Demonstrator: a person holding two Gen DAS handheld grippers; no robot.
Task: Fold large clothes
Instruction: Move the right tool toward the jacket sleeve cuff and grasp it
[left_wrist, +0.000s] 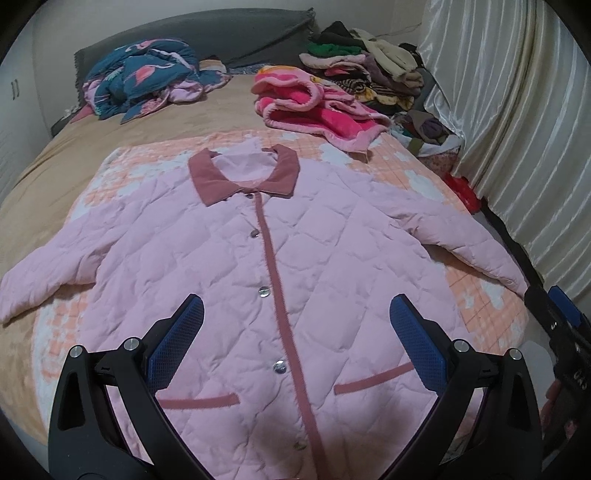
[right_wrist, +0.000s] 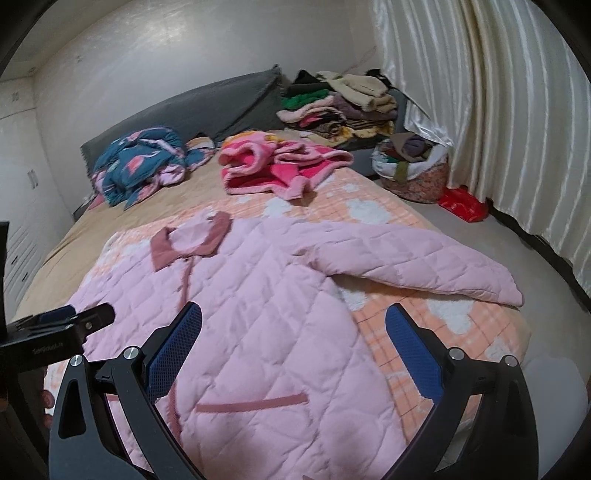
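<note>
The pink quilted jacket (left_wrist: 280, 280) lies flat, buttoned and face up on the checked blanket (left_wrist: 476, 295), collar at the far end. My left gripper (left_wrist: 295, 343) hovers released over its near hem, holding nothing. My right gripper (right_wrist: 293, 343) also gapes empty, near the right sleeve (right_wrist: 424, 262). I'd pinch that cuff cleanly and fold it inward across the chest.
</note>
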